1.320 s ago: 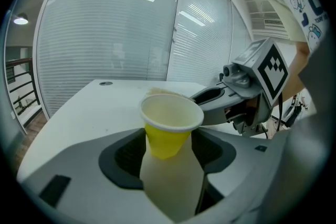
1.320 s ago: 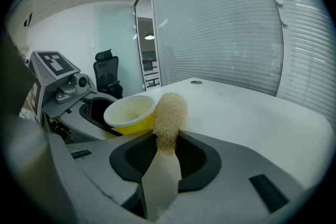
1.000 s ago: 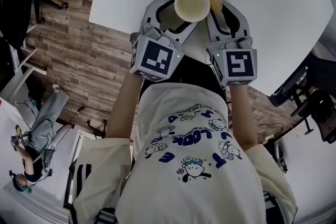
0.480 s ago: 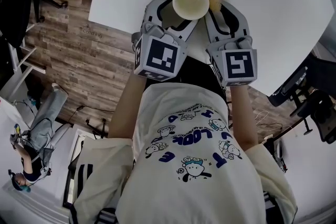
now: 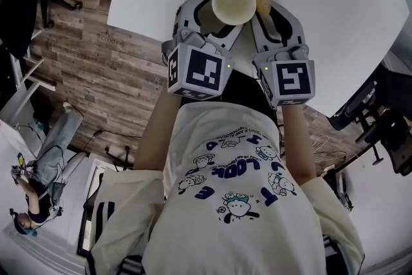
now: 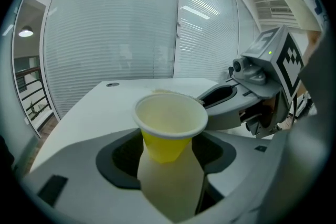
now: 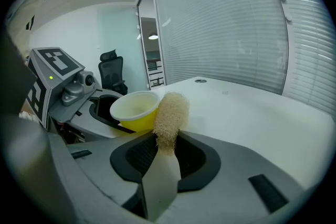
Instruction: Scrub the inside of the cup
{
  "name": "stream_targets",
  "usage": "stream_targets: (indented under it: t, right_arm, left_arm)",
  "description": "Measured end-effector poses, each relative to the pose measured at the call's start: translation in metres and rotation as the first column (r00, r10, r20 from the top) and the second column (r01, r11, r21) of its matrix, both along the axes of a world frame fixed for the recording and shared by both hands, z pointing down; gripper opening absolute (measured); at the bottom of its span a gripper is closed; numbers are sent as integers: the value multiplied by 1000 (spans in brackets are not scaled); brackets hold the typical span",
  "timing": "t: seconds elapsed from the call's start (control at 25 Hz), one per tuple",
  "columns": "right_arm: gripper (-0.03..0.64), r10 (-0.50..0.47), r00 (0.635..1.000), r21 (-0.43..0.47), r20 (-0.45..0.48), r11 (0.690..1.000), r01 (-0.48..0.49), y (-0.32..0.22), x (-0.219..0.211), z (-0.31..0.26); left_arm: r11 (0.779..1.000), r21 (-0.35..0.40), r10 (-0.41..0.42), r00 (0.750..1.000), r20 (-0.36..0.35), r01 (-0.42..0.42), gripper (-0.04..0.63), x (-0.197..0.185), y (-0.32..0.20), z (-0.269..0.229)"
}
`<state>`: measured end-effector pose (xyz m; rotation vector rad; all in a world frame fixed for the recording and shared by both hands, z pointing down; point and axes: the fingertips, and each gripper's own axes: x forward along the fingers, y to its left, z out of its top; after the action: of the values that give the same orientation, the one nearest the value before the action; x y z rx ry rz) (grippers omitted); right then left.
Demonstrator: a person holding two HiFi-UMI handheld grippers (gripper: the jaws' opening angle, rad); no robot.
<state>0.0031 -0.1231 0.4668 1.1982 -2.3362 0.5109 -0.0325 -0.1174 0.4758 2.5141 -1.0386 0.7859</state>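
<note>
since a second ago the left gripper (image 5: 211,24) has turned slightly, its marker cube now nearer the right gripper (image 7: 164,150); the cup (image 5: 235,4) has kept its place. left jaws clamp the upright yellow cup by its lower wall, over the table (image 5: 335,22) near its edge. right jaws pinch a loofah (image 7: 170,112) by its flat handle, its head just beside the cup's rim, outside it.

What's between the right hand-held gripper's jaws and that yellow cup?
A loofah scrubber, clamped in those jaws, stands right beside the cup; the right gripper view shows it.
</note>
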Motion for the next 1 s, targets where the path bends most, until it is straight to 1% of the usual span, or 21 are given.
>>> stream_targets:
  t: [0.08,0.32,0.44,0.64,0.8,0.88,1.0]
  right_arm:
    - [110,0,1000,-1,-2,1000,0,0,1,1]
    - [110,-19,1000,-6,-17,1000,19,-1,0,2]
    - [110,5,1000,-1,-6,1000,-5,-2,3,0]
    - [110,67,998,2,4,998,-67,-6,23,-11]
    - [110,90,995,2,50,996,-90,-10,34,-23]
    - [110,88,993,-2,80,996,-88,-11,37,-29]
    - [110,71,993,10,93,997,-73,-10,40,-42]
  left_arm:
    - [1000,5,4,1000,10,-4,302,1,0,0]
    - [1000,3,-18,1000,-14,18,307,-1,-1,3]
    - [1000,-1,-26,999,-25,26,308,-1,-2,1]
    - [999,-8,-53,998,-39,52,307,-5,-3,-3]
    - [999,-13,-51,998,-41,50,307,-5,-2,-5]
    - [999,-9,-44,999,-32,44,307,-5,-2,-7]
    - [999,-1,-33,999,-20,33,307,-4,-1,-13]
